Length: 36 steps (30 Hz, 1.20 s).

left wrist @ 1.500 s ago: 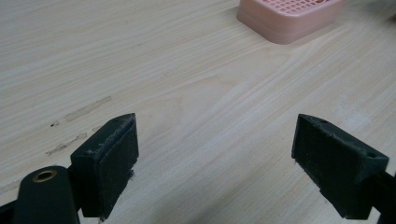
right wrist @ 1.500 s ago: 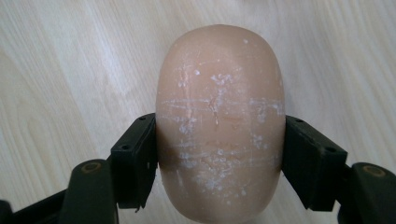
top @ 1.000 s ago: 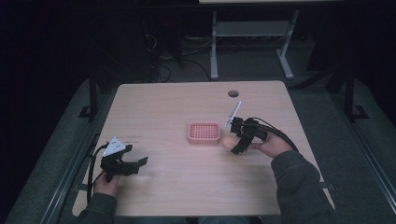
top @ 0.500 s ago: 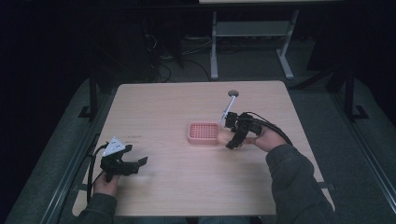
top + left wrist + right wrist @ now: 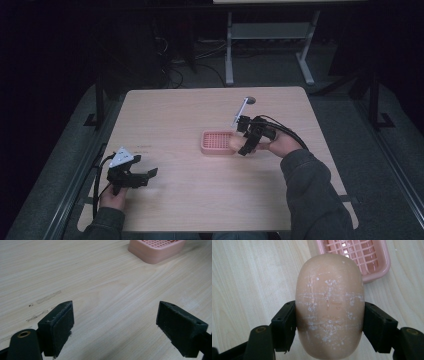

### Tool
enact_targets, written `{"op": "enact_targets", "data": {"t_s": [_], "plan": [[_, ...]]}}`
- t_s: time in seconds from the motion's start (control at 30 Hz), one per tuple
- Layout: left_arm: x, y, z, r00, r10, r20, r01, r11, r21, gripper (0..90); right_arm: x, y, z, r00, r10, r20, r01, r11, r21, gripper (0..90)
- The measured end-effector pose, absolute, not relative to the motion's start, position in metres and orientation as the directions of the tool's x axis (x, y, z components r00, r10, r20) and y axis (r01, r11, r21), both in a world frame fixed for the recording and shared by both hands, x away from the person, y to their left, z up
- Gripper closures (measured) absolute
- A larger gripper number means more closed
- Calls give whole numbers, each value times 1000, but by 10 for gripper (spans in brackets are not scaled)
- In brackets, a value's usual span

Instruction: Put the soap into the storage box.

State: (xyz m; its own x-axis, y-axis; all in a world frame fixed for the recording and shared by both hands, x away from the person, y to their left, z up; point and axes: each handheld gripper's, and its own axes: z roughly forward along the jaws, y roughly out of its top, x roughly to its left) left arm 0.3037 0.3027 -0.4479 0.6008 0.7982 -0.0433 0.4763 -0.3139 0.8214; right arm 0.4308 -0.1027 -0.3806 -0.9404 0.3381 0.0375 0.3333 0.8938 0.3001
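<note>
A peach bar of soap (image 5: 329, 305), scuffed with white marks, is clamped between the jaws of my right gripper (image 5: 329, 327). From above, the right gripper (image 5: 244, 145) holds the soap (image 5: 235, 143) in the air over the right edge of a pink slatted soap dish (image 5: 216, 142) near the table's middle. The same dish (image 5: 355, 255) lies ahead of the soap in the right gripper view. My left gripper (image 5: 145, 175) rests low at the table's front left, jaws wide apart with nothing between them; its view shows the dish (image 5: 156, 250) far off.
The wooden table (image 5: 175, 115) has a small round hole (image 5: 250, 100) near its far edge. A thin white rod (image 5: 239, 112) sticks up from the right gripper. A metal stand (image 5: 270, 45) is on the floor beyond the table.
My right gripper has carried the soap leftward and a little farther from me, up to the right edge of the pink dish. The left gripper has stayed still.
</note>
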Motion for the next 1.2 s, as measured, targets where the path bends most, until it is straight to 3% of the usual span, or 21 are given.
{"op": "enact_targets", "data": {"t_s": [1.2], "plan": [[304,303,-448,601,798,-51,476,-306,824,143,463,-59,-356,-961,274,26,268,909,318,319]]}}
